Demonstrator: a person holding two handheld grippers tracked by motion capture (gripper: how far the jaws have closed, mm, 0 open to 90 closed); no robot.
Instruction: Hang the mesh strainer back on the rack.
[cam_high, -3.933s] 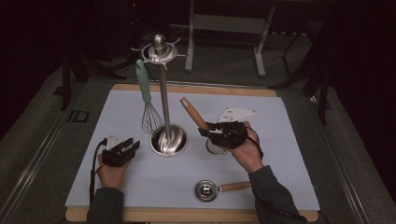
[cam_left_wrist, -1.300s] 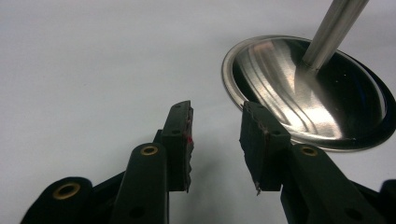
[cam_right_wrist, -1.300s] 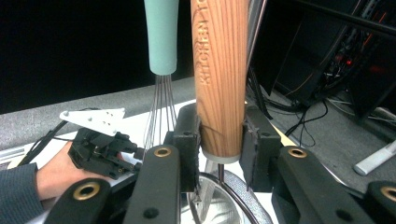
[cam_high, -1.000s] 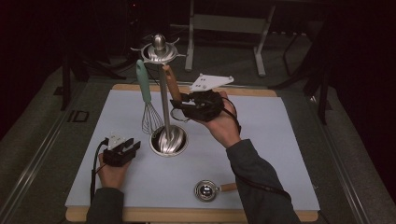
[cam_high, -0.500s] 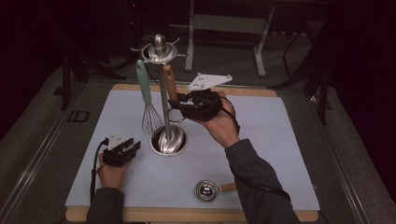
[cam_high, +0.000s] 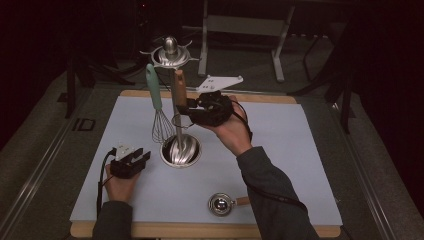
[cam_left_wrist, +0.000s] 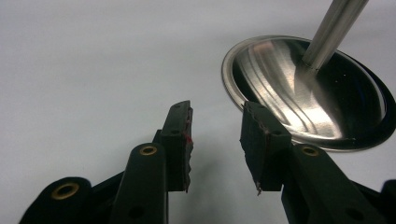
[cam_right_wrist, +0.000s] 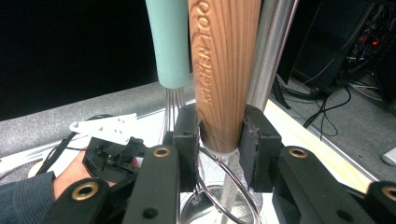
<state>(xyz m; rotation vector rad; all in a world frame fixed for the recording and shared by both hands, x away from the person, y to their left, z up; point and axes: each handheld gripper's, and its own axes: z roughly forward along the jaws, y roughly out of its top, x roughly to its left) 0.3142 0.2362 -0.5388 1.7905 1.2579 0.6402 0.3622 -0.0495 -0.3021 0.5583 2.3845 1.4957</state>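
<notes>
Beside steel stand (cam_high: 178, 120), wooden handle (cam_right_wrist: 224, 70) sits clamped between right gripper (cam_right_wrist: 219, 140) jaws.

Your left gripper (cam_left_wrist: 215, 140) sits low over the pale grey table surface (cam_left_wrist: 93, 60), its two black jaws rising from the bottom edge with a clear gap between them and nothing in that gap. You see a small red mark on the inner face of the left-hand pad (cam_left_wrist: 186, 135). Just beyond the right-hand jaw lies the stand's round polished metal base (cam_left_wrist: 280, 88), swirl-patterned and reflective, resting flat on the surface. A straight metal pole (cam_left_wrist: 331, 32) rises from the base's middle and leaves the frame at top right.
</notes>
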